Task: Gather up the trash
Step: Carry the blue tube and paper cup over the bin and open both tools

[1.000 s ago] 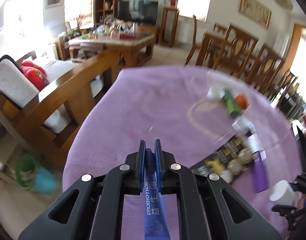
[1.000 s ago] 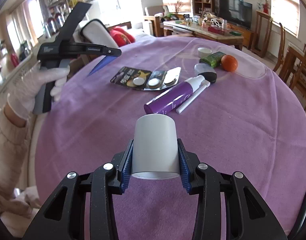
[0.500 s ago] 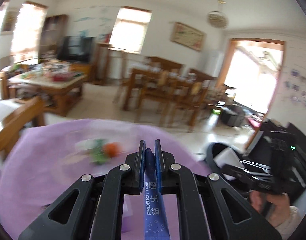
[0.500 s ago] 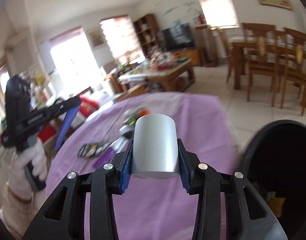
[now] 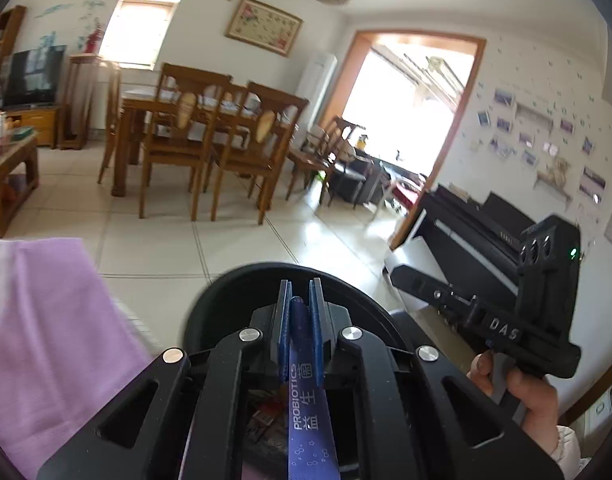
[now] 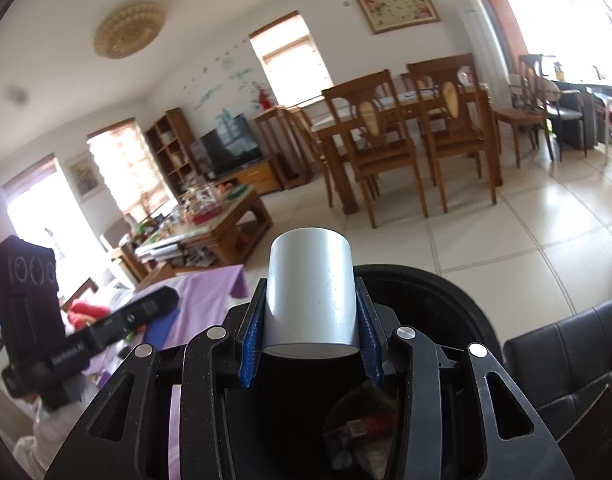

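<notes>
Both over black bin (image 6: 458, 304) just below: left claw (image 5: 300, 300) pinching probiotics sachet (image 5: 306, 396), right claw (image 6: 310, 312) clamping grey cup (image 6: 310, 296)

Blue probiotics sachet (image 5: 302, 364): flat, clamped edge-on between left gripper's (image 5: 300, 300) pads, above black bin (image 5: 226, 292). White paper cup (image 6: 310, 300): upside-down, gripped between right gripper's (image 6: 310, 320) pads over the bin.

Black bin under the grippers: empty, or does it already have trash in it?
Not empty. Inside the black bin, below the white cup in the right gripper, the right wrist view shows crumpled wrappers at the bottom.
</notes>
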